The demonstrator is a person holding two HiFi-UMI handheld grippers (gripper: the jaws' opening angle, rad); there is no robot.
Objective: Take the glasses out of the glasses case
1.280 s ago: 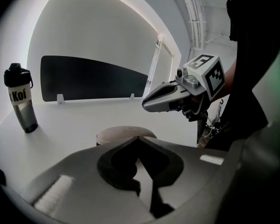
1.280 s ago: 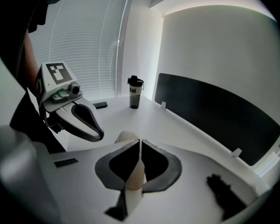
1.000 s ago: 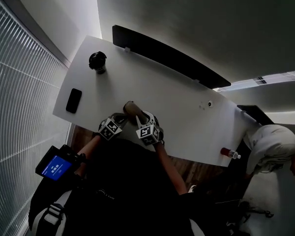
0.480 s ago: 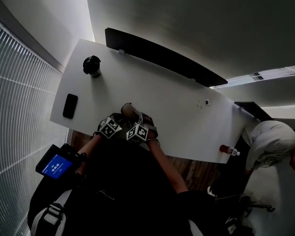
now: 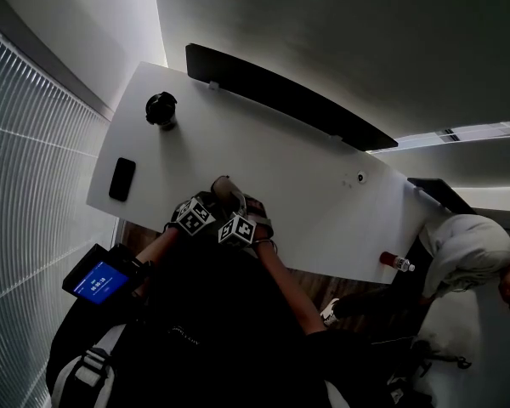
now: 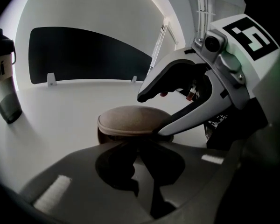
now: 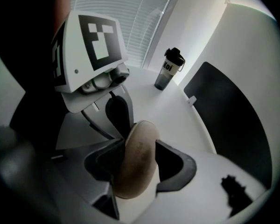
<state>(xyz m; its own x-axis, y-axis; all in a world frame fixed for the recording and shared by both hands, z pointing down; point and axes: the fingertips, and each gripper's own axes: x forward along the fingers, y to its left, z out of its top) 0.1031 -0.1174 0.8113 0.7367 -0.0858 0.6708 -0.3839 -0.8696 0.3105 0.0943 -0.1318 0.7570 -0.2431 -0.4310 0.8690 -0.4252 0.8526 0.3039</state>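
Your left gripper (image 6: 139, 149) and right gripper (image 7: 136, 164) meet over the glasses case (image 6: 133, 119) at the near edge of the white worktop (image 5: 272, 160), right in front of you. The case is a tan, domed shell over a darker lower half, with its lid down. Your left fingers (image 6: 114, 164) are drawn close together at the case's near end and look clenched on its lower edge, pointing slantwise down at it. Your right fingers (image 7: 177, 167) have just been opening and now stand spread, with the case between them. Seen from your left gripper, the lower white finger rests against the case's side, while the upper one hangs clear above the lid. Whether the case sits flat on the worktop or is held just off it, I cannot tell. At the far left corner of the worktop stands a black shaker bottle (image 5: 161, 109), and a dark phone (image 5: 121, 179) lies flat nearer you along the left edge, both well apart from the case. A long dark panel (image 5: 280, 96) runs along the back edge. At the right end a small red-capped bottle (image 5: 398, 263) lies near the front edge, beside another person (image 5: 469, 249) in light clothing.
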